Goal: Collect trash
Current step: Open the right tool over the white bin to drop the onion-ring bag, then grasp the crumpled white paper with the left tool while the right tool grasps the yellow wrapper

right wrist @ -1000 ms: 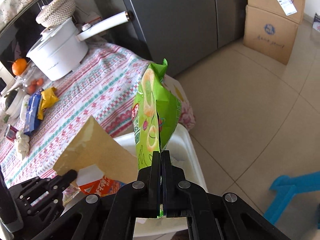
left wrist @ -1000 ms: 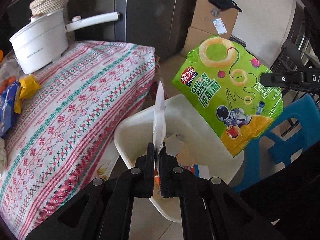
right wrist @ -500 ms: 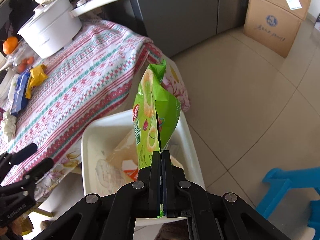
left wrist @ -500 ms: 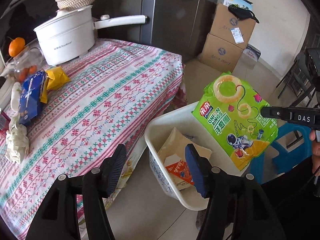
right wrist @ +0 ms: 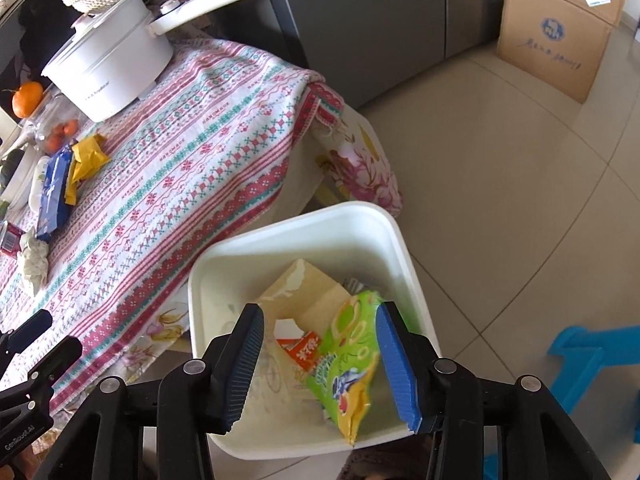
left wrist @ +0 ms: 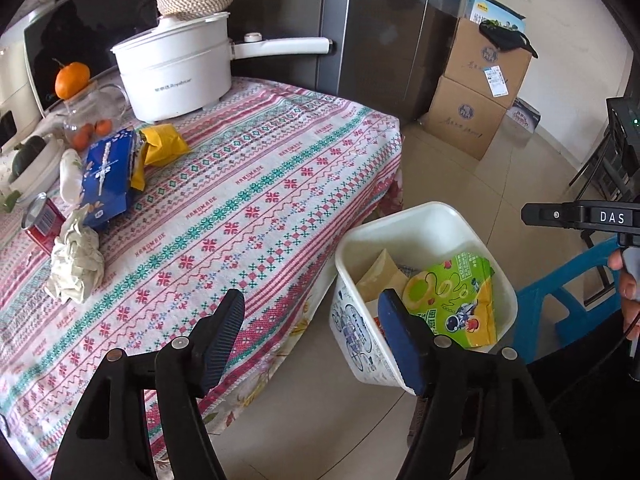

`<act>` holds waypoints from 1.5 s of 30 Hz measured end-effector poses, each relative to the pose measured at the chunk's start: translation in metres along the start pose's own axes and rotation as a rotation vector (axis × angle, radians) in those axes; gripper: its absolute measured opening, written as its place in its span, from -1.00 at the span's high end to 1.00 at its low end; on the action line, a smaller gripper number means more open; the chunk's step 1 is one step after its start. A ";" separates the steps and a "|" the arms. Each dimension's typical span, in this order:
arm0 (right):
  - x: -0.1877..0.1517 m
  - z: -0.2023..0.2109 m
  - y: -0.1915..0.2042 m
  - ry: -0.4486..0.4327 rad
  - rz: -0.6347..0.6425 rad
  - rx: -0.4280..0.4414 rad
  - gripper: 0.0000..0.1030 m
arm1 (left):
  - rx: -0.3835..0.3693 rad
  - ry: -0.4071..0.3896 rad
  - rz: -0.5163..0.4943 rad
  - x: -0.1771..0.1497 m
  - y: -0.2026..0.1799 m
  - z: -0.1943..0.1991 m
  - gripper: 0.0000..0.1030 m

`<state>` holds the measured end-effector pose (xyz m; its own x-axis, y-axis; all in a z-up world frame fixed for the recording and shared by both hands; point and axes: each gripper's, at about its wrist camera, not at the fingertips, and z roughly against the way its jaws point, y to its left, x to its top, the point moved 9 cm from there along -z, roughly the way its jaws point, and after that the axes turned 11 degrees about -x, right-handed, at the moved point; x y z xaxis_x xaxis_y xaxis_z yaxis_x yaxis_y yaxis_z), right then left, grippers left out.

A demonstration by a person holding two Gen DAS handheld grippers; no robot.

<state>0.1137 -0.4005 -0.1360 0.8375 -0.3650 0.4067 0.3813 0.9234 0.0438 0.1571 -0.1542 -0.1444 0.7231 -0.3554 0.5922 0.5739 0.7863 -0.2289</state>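
Trash is partly collected: your green snack bag (right wrist: 347, 364) and brown paper (right wrist: 304, 292) lie in the white bin (right wrist: 404, 248), both grippers' jaws have just opened and hold nothing, while the blue packet (left wrist: 107, 178), yellow wrapper (left wrist: 162, 145), crumpled tissue (left wrist: 76, 258) and what looks like a can (left wrist: 42, 218) wait on the table (left wrist: 256, 184).

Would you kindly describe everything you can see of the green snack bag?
The green snack bag is a glossy, crinkled foil packet printed with onion rings, a cartoon astronaut and a yellow lower corner. It lies tilted inside the white bin, resting on a torn brown cardboard piece and an orange carton. The right tool has just been opening; its pads no longer press on the bag.
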 end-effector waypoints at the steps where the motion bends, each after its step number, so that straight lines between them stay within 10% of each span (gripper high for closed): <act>1: 0.000 0.000 0.002 0.000 0.000 0.002 -0.06 | 0.003 -0.001 0.003 -0.001 0.002 0.002 -0.40; 22: 0.029 0.011 0.124 -0.066 0.180 0.047 -0.39 | 0.234 -0.019 0.155 -0.004 0.158 0.072 -0.43; 41: 0.064 -0.035 0.242 0.015 0.298 0.131 -0.50 | 0.171 0.003 0.383 0.004 0.261 -0.002 -0.45; 45: 0.069 -0.038 0.250 0.018 0.292 0.135 -0.50 | 0.140 0.014 0.433 0.004 0.263 -0.012 0.15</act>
<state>0.2815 -0.1990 -0.1318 0.9111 -0.0828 0.4039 0.0688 0.9964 0.0489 0.3153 0.0451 -0.2120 0.8906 0.0150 0.4545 0.1607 0.9246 -0.3455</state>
